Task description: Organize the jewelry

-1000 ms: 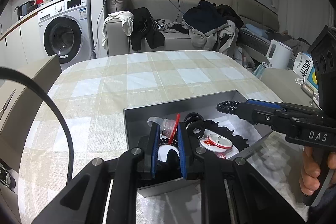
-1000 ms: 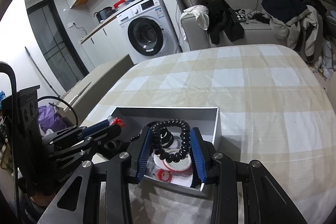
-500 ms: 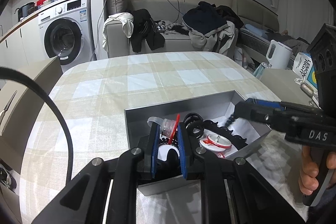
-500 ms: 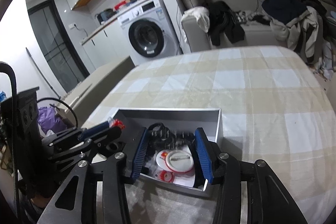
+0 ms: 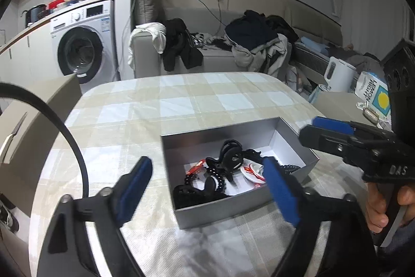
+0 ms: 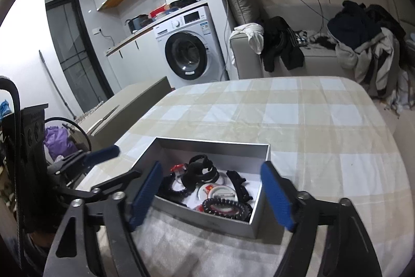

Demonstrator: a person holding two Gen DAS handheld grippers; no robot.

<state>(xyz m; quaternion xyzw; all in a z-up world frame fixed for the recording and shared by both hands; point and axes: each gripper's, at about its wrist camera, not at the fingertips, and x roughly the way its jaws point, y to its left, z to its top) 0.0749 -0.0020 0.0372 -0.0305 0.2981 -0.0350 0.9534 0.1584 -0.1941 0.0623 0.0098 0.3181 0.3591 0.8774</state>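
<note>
From the left wrist view, the left gripper (image 5: pixel 207 184) is standing wide apart, its jaws having just been opening, and its blue pads (image 5: pixel 133 190) are gripping nothing; they are straddling the near left part of the grey box (image 5: pixel 233 210), which is sitting toward the near edge of the checked tablecloth (image 5: pixel 181 100). Inside the box a black claw clip (image 5: pixel 229 156), a black beaded bracelet (image 5: pixel 207 173) and a red-and-white round item (image 5: pixel 253 170) are lying in a loose heap on its white floor. At the right edge of this view the right gripper (image 5: pixel 329 131) is hanging over the box's far right corner, with a hand (image 5: pixel 386 207) wrapped around its handle. From the right wrist view, the right gripper (image 6: pixel 211 196) is also spread wide, jaws just having been opening, and is holding nothing, its pads flanking the box (image 6: pixel 207 220) at the near wall. A black coiled hair tie (image 6: pixel 227 208) is lying in the box's near right corner, beside a round white badge (image 6: pixel 219 191) and the claw clip (image 6: pixel 198 170). The left gripper (image 6: pixel 101 156) is showing at the box's left side.
</note>
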